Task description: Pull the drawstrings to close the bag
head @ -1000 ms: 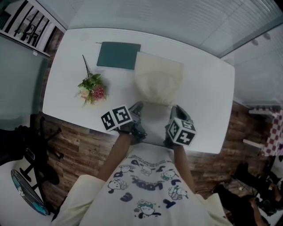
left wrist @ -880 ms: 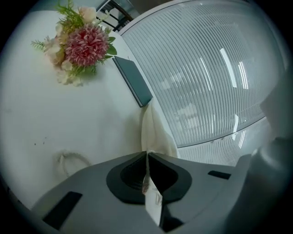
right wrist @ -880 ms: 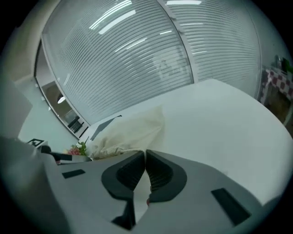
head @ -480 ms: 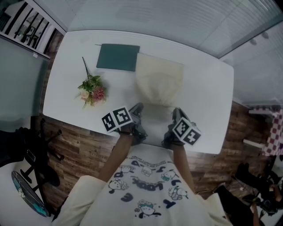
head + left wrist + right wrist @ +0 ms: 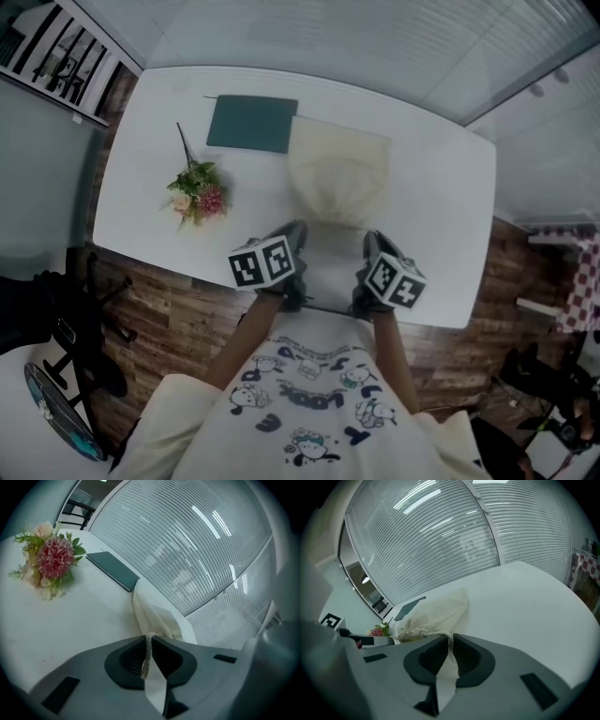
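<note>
My white desk fills the middle of the head view. The cream bag lies at its centre with its gathered mouth toward me. A dark green folder sits at the bag's upper left, and a flower sprig lies further left. Just below the bag, my left claw pinches the left drawstring, and my right claw pinches the right drawstring.

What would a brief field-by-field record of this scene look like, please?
table: white
bag: cream, lying flat, neck puckered toward the person
left gripper: shut on left drawstring
right gripper: shut on right drawstring
folder: dark green, at bag's far left corner
flowers: left of bag, apart from it
</note>
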Demonstrator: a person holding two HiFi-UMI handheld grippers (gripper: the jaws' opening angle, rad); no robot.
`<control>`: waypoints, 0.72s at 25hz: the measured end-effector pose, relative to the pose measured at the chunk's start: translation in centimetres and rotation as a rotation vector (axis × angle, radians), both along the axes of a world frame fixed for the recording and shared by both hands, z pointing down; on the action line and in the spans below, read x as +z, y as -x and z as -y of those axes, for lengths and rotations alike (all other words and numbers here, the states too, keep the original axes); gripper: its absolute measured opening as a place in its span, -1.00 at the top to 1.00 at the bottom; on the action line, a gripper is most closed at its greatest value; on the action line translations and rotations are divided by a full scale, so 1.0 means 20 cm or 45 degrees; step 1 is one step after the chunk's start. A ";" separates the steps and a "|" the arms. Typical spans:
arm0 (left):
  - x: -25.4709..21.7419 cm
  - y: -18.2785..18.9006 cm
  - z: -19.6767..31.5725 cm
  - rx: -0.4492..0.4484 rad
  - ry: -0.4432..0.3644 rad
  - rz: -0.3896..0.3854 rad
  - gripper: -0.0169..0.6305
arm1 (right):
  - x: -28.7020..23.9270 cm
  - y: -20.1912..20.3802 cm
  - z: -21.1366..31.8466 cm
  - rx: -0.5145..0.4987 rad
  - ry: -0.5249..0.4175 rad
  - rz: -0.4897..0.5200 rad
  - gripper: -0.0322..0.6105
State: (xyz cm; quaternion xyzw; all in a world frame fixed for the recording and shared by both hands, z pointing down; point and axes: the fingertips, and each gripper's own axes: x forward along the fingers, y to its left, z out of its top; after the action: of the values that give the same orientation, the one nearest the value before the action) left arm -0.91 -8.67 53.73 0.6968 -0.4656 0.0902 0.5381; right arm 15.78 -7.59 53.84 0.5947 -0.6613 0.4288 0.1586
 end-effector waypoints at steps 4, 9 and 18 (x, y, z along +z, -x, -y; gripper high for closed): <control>0.00 0.04 -0.03 0.041 -0.016 0.048 0.55 | -0.01 -0.01 -0.03 -0.026 -0.004 -0.032 0.70; -0.03 0.13 -0.06 0.088 -0.064 0.153 0.46 | -0.05 -0.05 -0.08 -0.073 -0.004 -0.032 0.35; -0.28 0.11 0.01 0.171 -0.301 0.301 0.46 | -0.33 -0.06 -0.02 -0.171 -0.183 -0.149 0.33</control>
State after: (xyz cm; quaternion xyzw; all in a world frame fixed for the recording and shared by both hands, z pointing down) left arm -3.03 -8.96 48.15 0.7694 -0.4852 0.1519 0.3866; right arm 16.92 -7.14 47.27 0.5829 -0.7184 0.3332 0.1823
